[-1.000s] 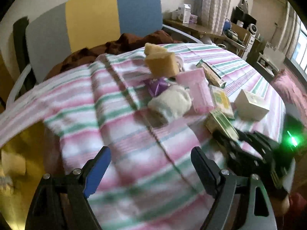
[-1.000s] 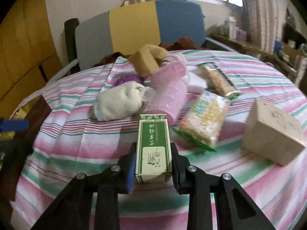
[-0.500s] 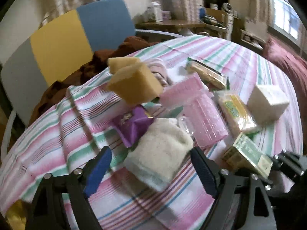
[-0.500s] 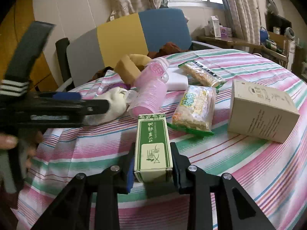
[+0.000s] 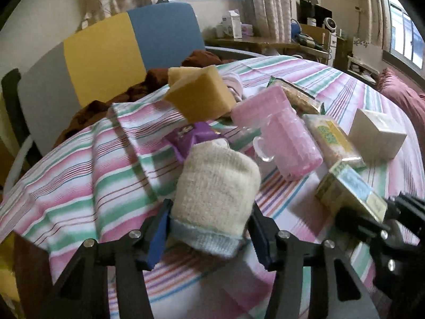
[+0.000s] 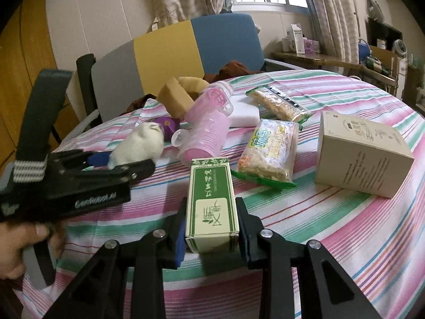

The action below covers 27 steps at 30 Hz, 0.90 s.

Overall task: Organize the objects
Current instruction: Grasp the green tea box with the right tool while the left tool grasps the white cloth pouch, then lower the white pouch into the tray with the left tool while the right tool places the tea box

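Between the blue pads of the left claw (image 5: pixel 209 228) lies a rolled cream towel (image 5: pixel 215 186), resting on the striped cloth of the desk (image 5: pixel 79 186) at the near edge of the clutter. The jaws are closing on it; the pads flank the roll at its blue-hemmed end, and whether they press it yet I cannot tell. I judge the towel light, soft and springy: it will squash under the pads rather than resist, so the hold wants to go across the thick middle of the roll, deep between the fingers, not at the loose hem, which could unroll or slip out. Its knitted surface should give good friction.

The right claw (image 6: pixel 211 228) is clamped nearly closed on a green and cream carton (image 6: pixel 211 199), gripping its long sides near the near end. That carton looks stiff, light and smooth-faced; squeezing across the narrow width suits it, though too hard a squeeze could dent the card.

Just behind the towel sit a purple packet (image 5: pixel 186 138), a pink ribbed plastic cup (image 5: pixel 289 143) on its side, and a yellow sponge block (image 5: pixel 202 98). Lifting the towel may nudge the packet, which touches it.
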Tool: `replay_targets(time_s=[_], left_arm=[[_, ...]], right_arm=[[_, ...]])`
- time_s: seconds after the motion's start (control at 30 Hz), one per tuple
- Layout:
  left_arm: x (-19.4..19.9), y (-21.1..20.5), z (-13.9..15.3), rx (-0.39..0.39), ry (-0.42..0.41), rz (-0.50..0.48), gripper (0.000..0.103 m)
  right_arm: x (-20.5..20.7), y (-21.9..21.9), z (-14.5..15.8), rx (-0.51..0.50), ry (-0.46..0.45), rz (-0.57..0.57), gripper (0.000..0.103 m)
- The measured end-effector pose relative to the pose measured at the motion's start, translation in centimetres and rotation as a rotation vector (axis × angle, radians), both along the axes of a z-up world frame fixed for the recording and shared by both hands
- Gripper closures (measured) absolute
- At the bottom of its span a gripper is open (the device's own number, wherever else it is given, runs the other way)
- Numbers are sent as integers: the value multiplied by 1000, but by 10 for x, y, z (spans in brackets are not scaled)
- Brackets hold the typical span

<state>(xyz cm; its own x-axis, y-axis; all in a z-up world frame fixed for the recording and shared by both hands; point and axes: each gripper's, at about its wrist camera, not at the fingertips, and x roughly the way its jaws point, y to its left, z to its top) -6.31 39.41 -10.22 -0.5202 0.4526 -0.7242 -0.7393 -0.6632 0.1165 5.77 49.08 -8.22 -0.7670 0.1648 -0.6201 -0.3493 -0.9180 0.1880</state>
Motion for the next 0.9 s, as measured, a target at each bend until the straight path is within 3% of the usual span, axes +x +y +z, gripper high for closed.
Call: replay_targets(time_s=[0.3,0.53,0.6,0.9], left_arm=[[27,-32,3,36,-3,119,49],[66,-59,0,102,0,137,49],[84,-69,-2,115,40,122,50],[104,-120,17,218,-71,161,50]], right_arm=[[-1,-4,1,32,-13,-11,71],[5,-10,1,73,-22,-35,71],[10,-15,2,82,-19,-38,72],[35,-49,8,65,-27,19,72]])
